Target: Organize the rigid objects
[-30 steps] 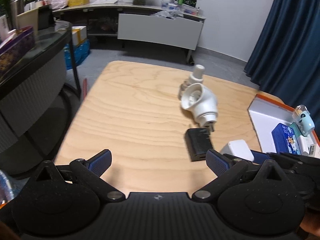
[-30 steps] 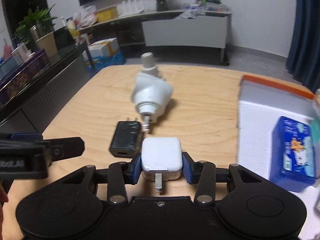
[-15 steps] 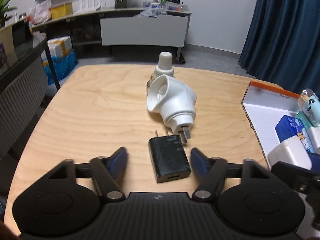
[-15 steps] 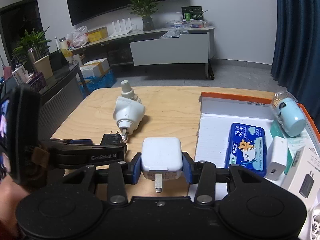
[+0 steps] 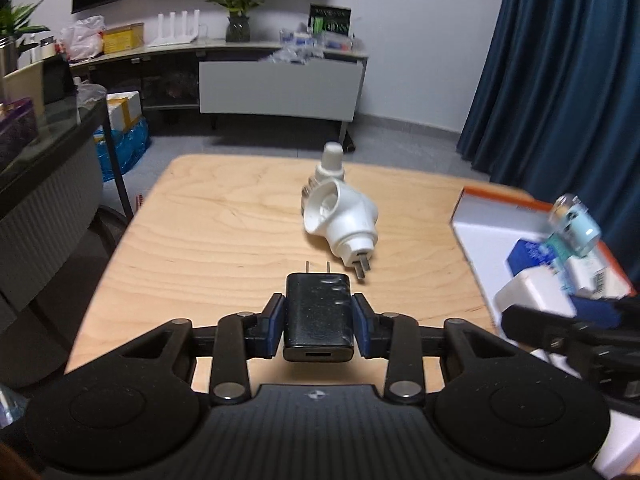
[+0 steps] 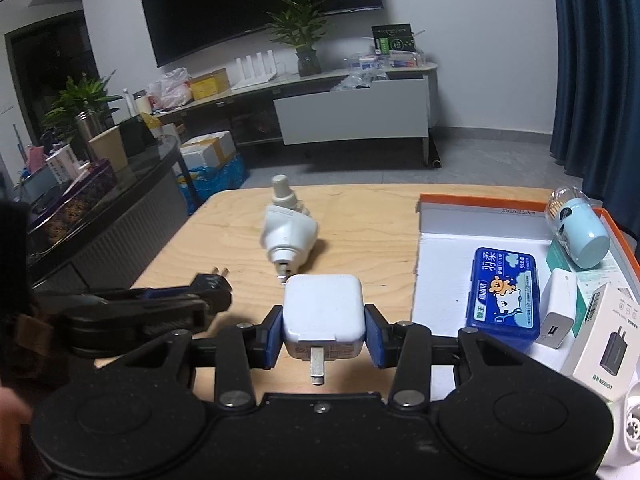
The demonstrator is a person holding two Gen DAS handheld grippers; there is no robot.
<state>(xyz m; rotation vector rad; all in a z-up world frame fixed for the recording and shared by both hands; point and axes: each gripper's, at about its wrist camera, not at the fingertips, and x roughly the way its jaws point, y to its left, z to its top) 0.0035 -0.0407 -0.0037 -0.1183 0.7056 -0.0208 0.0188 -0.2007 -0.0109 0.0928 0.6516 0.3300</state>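
My left gripper [image 5: 319, 322] has just closed on the black charger [image 5: 318, 316], lifting it off the surface [image 5: 224, 232]; my right gripper [image 6: 324, 334] clamps the white adapter [image 6: 323, 312], bound for the box [image 6: 448, 256]

The near and left table [image 5: 192, 248] is bare wood, free to pass over. The white plug-in [image 5: 340, 220] lies mid-table just ahead, blocking the straight way to the far edge. In the box [image 6: 440, 272] the left floor is clear; the blue case [image 6: 506, 296], small charger [image 6: 558, 308], carton [image 6: 608, 340] and tilted bottle [image 6: 580, 232] crowd its right.
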